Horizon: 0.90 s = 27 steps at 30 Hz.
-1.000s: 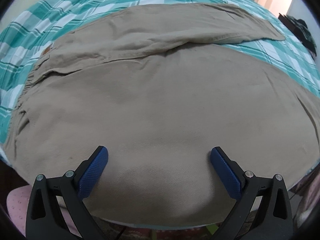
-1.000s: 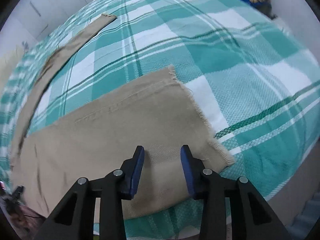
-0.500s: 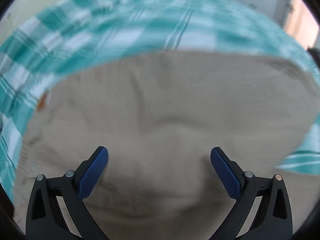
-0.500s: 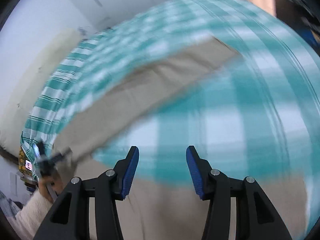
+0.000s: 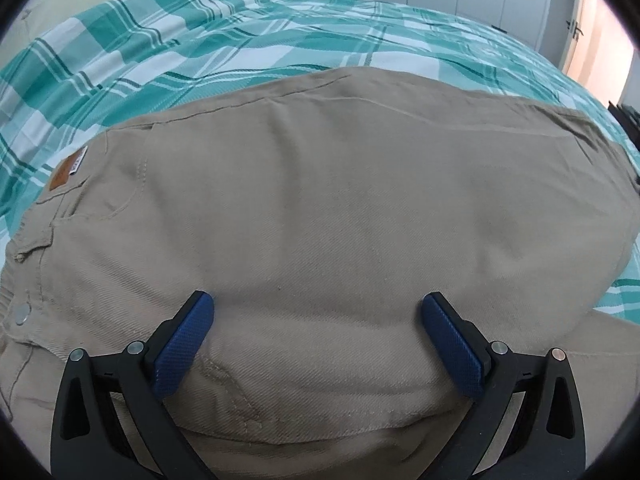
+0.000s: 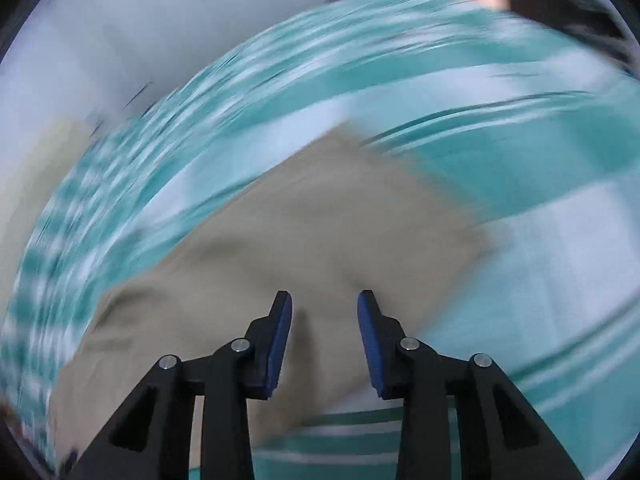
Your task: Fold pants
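Khaki pants (image 5: 320, 208) lie doubled on the bed (image 5: 200, 40); left hand-held gripper (image 5: 318, 320) spread wide, right hand-held gripper (image 6: 325, 320) parted (view blurred): square the edges before gripping.

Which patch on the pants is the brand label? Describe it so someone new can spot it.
Start at the teal plaid bedspread and find the khaki pants spread across it in the left wrist view. Follow the waistband to the pants' upper left corner: the label is a small rust-orange rectangle sewn there. The nearby silver snap is round metal; this patch is the only orange thing.
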Available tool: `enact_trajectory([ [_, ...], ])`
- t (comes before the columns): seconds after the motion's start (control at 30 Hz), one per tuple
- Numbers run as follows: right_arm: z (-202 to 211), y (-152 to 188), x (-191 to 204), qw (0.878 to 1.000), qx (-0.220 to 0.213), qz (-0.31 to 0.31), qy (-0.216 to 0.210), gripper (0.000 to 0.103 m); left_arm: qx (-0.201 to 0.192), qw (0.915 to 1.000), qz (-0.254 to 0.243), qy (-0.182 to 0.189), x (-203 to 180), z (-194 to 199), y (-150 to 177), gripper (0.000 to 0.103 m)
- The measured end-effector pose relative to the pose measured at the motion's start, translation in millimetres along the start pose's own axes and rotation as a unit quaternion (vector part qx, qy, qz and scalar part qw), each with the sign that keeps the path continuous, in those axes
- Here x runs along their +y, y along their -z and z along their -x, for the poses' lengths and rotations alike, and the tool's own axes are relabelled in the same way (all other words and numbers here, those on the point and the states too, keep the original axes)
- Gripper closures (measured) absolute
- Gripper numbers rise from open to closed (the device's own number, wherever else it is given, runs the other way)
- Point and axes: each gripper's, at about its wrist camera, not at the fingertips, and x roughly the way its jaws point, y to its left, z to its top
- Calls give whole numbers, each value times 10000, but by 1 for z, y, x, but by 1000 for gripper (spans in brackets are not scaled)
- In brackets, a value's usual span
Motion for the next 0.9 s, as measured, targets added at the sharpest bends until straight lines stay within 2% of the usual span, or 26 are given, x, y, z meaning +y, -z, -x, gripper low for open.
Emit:
enact_trajectory([
  [0.03, 9, -2, -13, 9995, -145, -131, 242, 59, -21, 10000, 7, -6, 0, -1, 0, 1],
  [0.07, 16, -2, -23, 9989, -224, -266, 305, 56, -31, 10000, 12, -9, -1, -1, 0, 1],
  [0.13, 14, 2, -33, 9988, -104, -468, -54, 55, -54, 10000, 18, -14, -1, -1, 1, 1],
  [0.2, 3, 4, -37, 9977, -6, -631, -237, 55, -73, 10000, 19, -16, -1, -2, 1, 1],
  [0.27, -6, -1, -40, 9948, -159, -918, -401, 55, -76, 10000, 22, -15, -1, -1, 2, 1],
  [0.3, -10, -5, -40, 9922, -252, -1100, -539, 66, -74, 10000, 21, -18, -1, -2, 2, 1],
  [0.33, -14, -10, -40, 9891, -285, -1267, -692, 95, -75, 10000, 19, -21, -1, -2, 2, 1],
  [0.37, -16, -14, -36, 9884, -273, -1337, -673, 99, -75, 10000, 19, -25, -1, -2, 2, 1],
  [0.4, -14, -18, -26, 9894, -331, -1279, -602, 99, -76, 10000, 14, -33, -1, -2, 2, 1],
  [0.5, 22, -23, 30, 9925, -525, -199, -1082, 99, -73, 10000, 11, -47, -1, -3, 2, 1],
  [0.53, 43, -17, 56, 9887, -510, 493, -1320, 99, -73, 10000, 10, -50, -1, -3, 1, 1],
  [0.57, 67, -7, 78, 9799, -497, 1179, -1531, 99, -72, 10000, 8, -49, -1, -3, 2, 1],
  [0.6, 96, 10, 97, 9647, -483, 1897, -1763, 99, -71, 10000, 5, -52, -1, -3, 2, 1],
  [0.63, 133, 38, 111, 9425, -399, 2599, -2063, 99, -70, 10000, 4, -54, -1, -3, 2, 1],
  [0.7, 189, 85, 112, 9133, -191, 3293, -2389, 99, -63, 10000, -5, -67, -1, -3, 2, 1],
  [0.73, 209, 104, 104, 9062, -128, 3472, -2411, 99, -58, 10000, -11, -76, -1, -3, 2, 1],
  [0.77, 225, 120, 91, 9047, -47, 3543, -2365, 99, -47, 9999, -32, -103, -2, -3, 1, 1],
  [0.8, 238, 138, 71, 9114, 58, 3483, -2191, 99, -38, 9999, -49, -126, -2, -3, 1, 1],
  [0.83, 242, 147, 47, 9235, 114, 3316, -1925, 97, -29, 9999, -61, -141, -3, -3, 1, 1],
  [0.87, 241, 155, 12, 9436, 150, 2972, -1449, 96, 8, 9998, -77, -165, -3, -3, 0, 1],
  [0.9, 238, 158, -13, 9561, 186, 2699, -1129, 81, 47, 9998, -80, -178, -3, -3, -2, 1],
])
